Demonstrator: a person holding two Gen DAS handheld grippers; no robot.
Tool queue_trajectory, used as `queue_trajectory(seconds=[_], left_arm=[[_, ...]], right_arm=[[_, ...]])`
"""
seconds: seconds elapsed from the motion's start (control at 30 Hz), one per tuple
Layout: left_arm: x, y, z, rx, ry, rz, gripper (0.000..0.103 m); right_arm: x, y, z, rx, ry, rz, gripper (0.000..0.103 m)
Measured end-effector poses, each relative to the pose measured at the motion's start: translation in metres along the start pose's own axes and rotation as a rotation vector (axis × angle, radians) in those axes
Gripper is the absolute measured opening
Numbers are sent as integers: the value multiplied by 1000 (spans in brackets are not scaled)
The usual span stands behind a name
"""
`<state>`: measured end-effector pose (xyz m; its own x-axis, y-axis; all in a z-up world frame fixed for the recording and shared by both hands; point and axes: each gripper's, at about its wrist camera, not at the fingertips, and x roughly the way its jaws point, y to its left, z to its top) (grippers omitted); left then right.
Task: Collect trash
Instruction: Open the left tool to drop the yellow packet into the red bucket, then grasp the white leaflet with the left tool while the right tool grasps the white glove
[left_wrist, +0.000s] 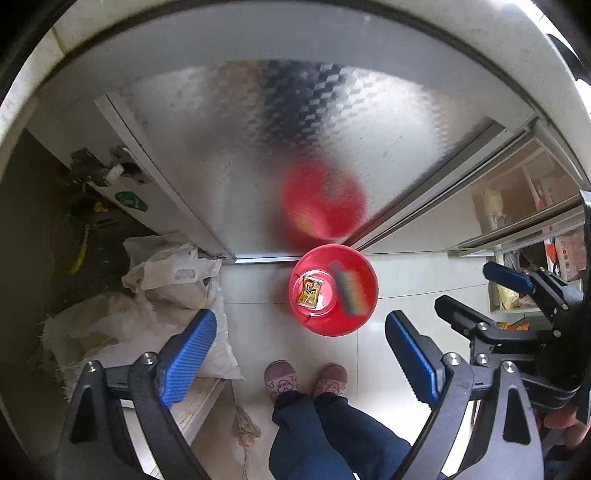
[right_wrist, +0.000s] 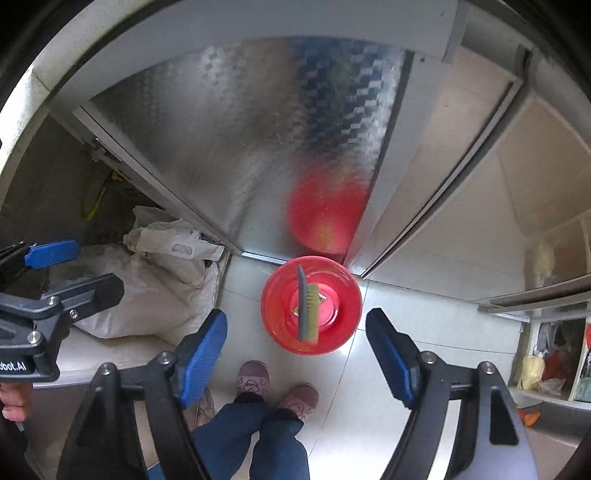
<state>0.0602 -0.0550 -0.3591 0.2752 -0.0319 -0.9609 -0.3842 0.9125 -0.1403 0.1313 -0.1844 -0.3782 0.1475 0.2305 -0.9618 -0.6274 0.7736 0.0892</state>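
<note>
1. The drop step looks finished — a brush (right_wrist: 307, 308) is lying inside the red bin (right_wrist: 269, 314) on the floor, over a yellow wrapper (left_wrist: 309, 292).
2. Both claws are hanging above the bin, pointing steeply down: right gripper (right_wrist: 295, 347) and left gripper (left_wrist: 300, 352) are each gaping, holding nothing.
3. Next, I'd guess, they are heading off to find more trash — swinging away from the bin.

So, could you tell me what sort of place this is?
Probably a home kitchen or utility corner: a tiled floor, metal-faced cabinet doors under a counter, open shelves of packets, and a red bin.
</note>
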Motion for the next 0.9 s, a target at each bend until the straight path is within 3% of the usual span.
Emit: queue_trajectory(seconds=[0.27, 0.43, 0.67, 0.9], left_arm=[[-81, -18, -1, 19, -59, -18, 92], [-141, -34, -1, 77, -100, -5, 92], [-218, -40, 9, 86, -181, -15, 92], [-265, -26, 35, 34, -254, 8, 92]], right_arm=[[-83, 1, 5, 27, -69, -11, 86], [-151, 2, 7, 51, -138, -4, 100], [-222, 15, 24, 44, -247, 17, 101], [-259, 38, 55, -38, -355, 4, 103]])
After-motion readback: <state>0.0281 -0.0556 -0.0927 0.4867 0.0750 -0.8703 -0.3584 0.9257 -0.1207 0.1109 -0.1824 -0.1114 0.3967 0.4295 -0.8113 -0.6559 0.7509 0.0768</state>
